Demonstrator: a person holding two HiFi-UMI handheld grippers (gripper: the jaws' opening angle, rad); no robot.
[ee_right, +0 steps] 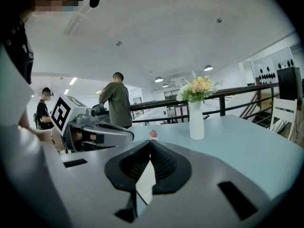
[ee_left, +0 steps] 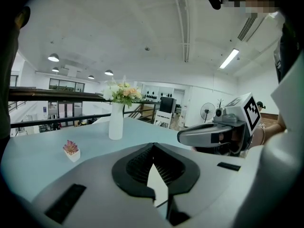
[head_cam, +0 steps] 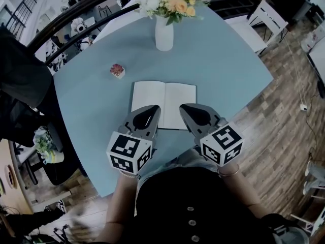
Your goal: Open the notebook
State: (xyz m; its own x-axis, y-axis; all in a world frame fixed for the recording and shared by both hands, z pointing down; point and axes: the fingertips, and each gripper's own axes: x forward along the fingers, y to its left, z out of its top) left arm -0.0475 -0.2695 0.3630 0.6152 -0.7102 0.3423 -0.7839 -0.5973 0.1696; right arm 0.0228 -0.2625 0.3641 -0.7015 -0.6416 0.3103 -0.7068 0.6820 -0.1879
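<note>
Notebook [head_cam: 163,101] lies open flat on table [head_cam: 233,65], long axis crosswise. Left gripper [head_cam: 154,109] and right gripper [head_cam: 184,108]: jaws pressed together, empty, tips over near edge either side of spine, equally near. Opening judged done.

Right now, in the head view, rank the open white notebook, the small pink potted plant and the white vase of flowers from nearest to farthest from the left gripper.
1. The open white notebook, right by the tips of the left gripper.
2. The small pink potted plant, beyond the notebook, off to the left.
3. The white vase of flowers, farthest, at the far side.
</note>
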